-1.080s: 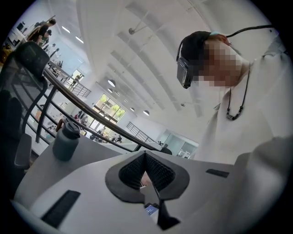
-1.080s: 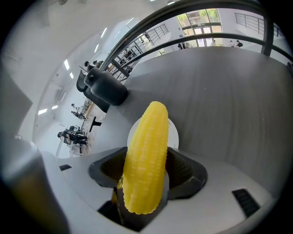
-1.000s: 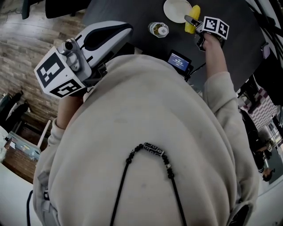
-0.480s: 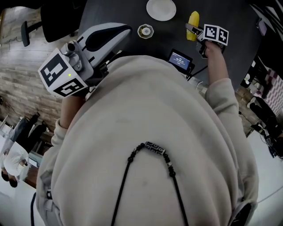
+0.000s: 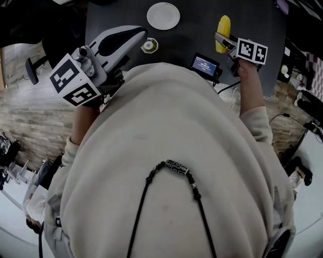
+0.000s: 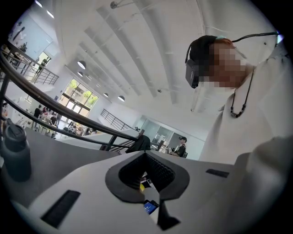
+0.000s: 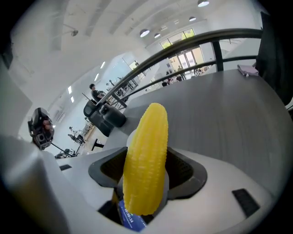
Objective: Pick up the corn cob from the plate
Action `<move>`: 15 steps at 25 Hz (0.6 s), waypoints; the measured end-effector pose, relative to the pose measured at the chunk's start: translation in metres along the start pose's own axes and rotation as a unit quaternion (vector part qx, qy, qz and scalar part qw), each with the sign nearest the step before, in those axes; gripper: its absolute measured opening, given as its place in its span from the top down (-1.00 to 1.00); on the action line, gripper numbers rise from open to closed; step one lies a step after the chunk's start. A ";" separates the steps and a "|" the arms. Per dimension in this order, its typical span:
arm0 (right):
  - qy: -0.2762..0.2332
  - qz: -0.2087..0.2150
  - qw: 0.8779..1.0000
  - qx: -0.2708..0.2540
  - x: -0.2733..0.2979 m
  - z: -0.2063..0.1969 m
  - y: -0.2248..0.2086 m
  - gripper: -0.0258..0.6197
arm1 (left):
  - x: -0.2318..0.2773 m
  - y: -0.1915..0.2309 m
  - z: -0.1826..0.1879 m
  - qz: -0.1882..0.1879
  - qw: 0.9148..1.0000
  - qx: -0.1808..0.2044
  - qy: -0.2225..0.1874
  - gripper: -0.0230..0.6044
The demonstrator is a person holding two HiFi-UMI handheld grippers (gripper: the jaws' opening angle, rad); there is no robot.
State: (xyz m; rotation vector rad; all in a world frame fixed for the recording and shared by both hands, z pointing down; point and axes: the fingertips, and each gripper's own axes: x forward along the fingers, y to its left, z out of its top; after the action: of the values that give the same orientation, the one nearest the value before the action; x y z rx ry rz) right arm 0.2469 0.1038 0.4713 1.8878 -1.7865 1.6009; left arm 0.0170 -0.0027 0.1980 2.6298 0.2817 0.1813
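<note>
The yellow corn cob (image 5: pixel 223 25) is held above the dark table, well right of the empty white plate (image 5: pixel 163 15). My right gripper (image 5: pixel 222 40) is shut on the cob's lower half. In the right gripper view the corn cob (image 7: pixel 147 151) stands up between the dark pads of the right gripper (image 7: pixel 145 176), its tip pointing away. My left gripper (image 5: pixel 137 35) is held level at the table's near left edge. In the left gripper view the jaws of the left gripper (image 6: pixel 146 157) meet with nothing between them.
A small lidded jar (image 5: pixel 149 46) sits near the left gripper's tip. A small device with a lit screen (image 5: pixel 204 64) and a cable lie at the table's near edge (image 5: pixel 176 55). A dark bottle (image 6: pixel 16 153) stands on the table. My beige sweater fills most of the head view.
The right gripper has lifted the corn cob off the plate's rim and carried it rightward, away from the plate. The left gripper has shifted slightly along the table edge.
</note>
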 end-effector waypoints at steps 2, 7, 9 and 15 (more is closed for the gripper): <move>-0.029 0.004 0.999 -0.012 -0.022 0.015 0.011 0.07 | 0.012 0.001 -0.001 -0.013 1.000 0.002 0.007 0.92; -0.095 0.015 0.993 -0.068 -0.081 0.045 0.058 0.07 | 0.038 -0.002 -0.006 -0.046 0.998 0.005 0.033 0.92; -0.118 0.023 0.988 -0.095 -0.104 0.058 0.078 0.07 | 0.048 -0.004 -0.004 -0.054 0.998 0.010 0.041 0.92; -0.168 0.064 0.969 -0.171 -0.149 0.084 0.149 0.07 | 0.061 -0.008 0.001 -0.073 0.996 0.019 0.051 0.92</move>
State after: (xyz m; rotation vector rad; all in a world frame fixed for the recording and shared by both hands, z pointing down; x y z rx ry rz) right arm 0.2172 0.1014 0.2463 1.9934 -2.1841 0.9526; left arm 0.0748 0.0182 0.1982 2.6295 0.5151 0.2631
